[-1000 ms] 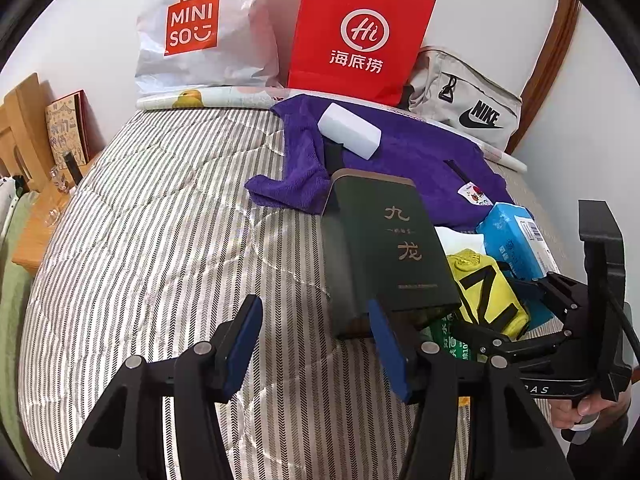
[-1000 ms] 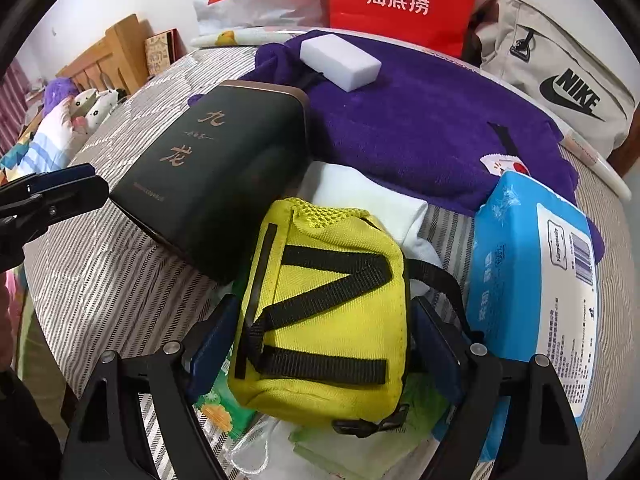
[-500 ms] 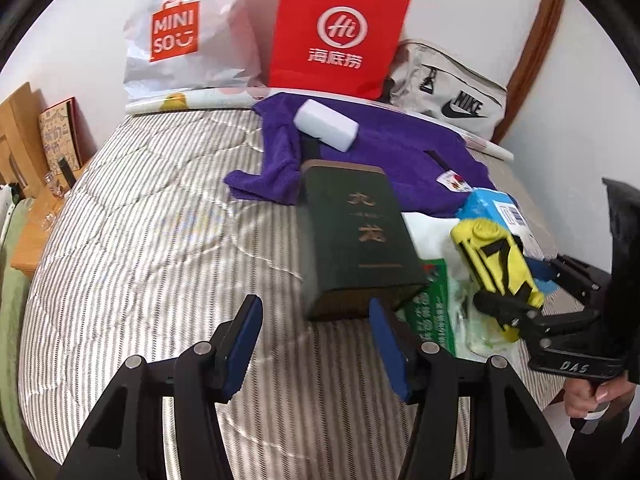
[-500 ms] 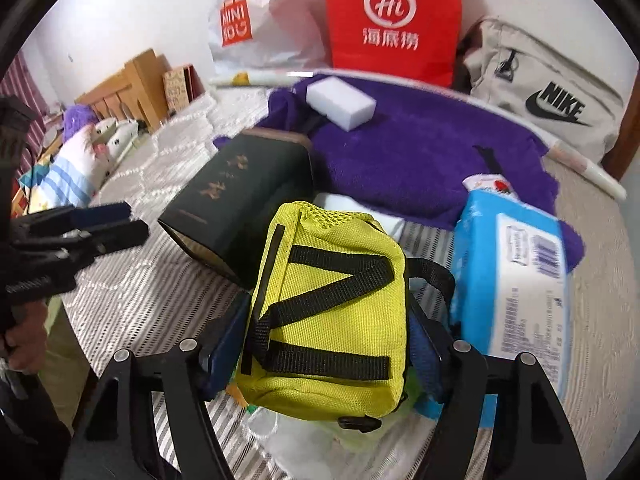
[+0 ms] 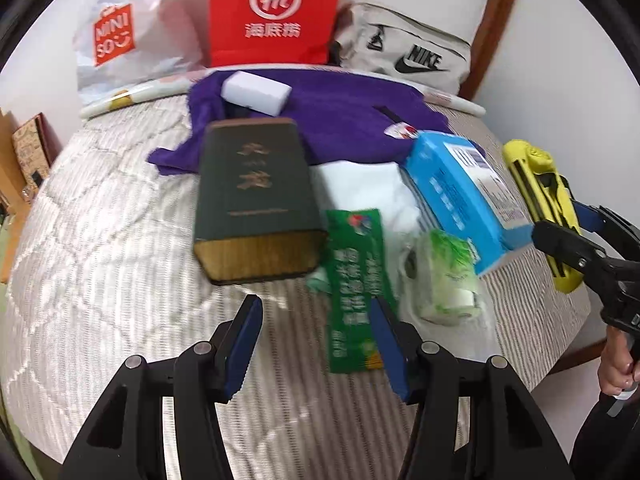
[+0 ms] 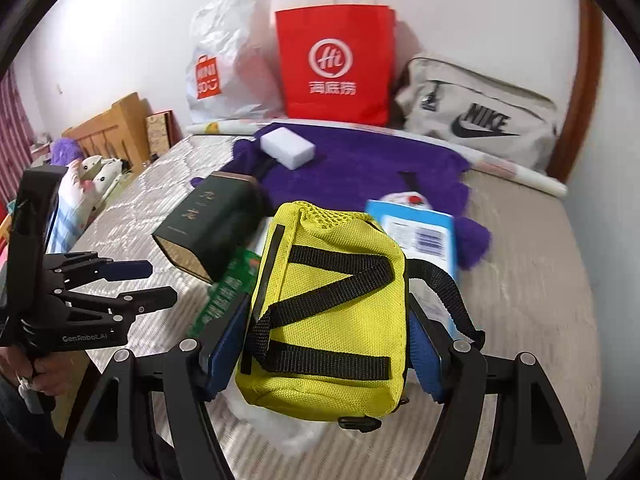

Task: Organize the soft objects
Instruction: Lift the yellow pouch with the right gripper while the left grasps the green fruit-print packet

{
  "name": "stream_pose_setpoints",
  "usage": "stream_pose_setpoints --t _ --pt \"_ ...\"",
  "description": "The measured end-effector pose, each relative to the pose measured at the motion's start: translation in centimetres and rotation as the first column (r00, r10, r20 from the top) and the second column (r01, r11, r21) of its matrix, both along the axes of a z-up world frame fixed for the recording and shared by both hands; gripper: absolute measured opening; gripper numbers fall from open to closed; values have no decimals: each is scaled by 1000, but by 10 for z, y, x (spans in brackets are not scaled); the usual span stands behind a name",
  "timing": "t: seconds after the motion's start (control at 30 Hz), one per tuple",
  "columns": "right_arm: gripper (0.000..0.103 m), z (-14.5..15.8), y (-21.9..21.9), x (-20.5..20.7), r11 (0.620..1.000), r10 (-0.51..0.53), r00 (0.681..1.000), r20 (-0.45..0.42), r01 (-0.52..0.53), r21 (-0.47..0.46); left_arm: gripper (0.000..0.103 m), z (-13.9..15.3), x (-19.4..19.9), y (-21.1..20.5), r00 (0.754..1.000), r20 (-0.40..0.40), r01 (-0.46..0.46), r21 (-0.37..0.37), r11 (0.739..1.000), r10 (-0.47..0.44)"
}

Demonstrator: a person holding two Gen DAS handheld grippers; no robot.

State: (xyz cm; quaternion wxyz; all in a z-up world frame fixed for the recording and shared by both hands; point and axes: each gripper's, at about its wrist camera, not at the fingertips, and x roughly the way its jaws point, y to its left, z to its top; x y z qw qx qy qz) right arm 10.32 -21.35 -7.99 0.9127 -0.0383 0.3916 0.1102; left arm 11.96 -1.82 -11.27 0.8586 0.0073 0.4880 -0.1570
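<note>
My right gripper (image 6: 324, 346) is shut on a yellow pouch (image 6: 332, 304) with black straps and holds it above the bed. Its blue pads (image 6: 224, 340) press on both sides of the pouch. In the left wrist view the pouch (image 5: 540, 192) hangs at the far right. My left gripper (image 5: 316, 332) stands open over the striped bedcover (image 5: 100, 260) with nothing between its fingers. Just ahead lie a green packet (image 5: 354, 280), a dark green box (image 5: 256, 196), a white cloth (image 5: 360, 188), a blue wipes pack (image 5: 452, 192) and a bagged tissue pack (image 5: 444, 280).
A purple towel (image 5: 340, 116) with a white sponge block (image 5: 256, 92) on it lies further back. Against the wall stand a red paper bag (image 5: 276, 12), a white Miniso bag (image 5: 120, 36) and a grey Nike bag (image 5: 408, 52). The bed's edge falls away at the right.
The right gripper closed on the yellow pouch and lifted it off the pile, uncovering the green packet and tissue pack. The left gripper shifted along the bed, still open.
</note>
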Motion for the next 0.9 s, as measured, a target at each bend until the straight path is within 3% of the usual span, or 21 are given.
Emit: stream_pose_setpoints --t 0.5,0.7,0.8,0.9 --pt "72 -30 -57 -60 998 -20 999 -40 22 59 53 -28 14 -40 999 -47 20 -6 1000 -20" --pt "72 -50 -61 -66 998 -11 998 -69 15 59 53 -38 20 -48 999 -33 7 35 999 -6" --pt "72 -60 -62 -63 998 -15 997 -79 20 67 43 -38 19 -49 1000 -12 -2 44 999 3" --pt "72 -65 -61 -62 997 -15 997 -81 21 74 40 -37 18 -45 1000 -11 1 31 1000 -1"
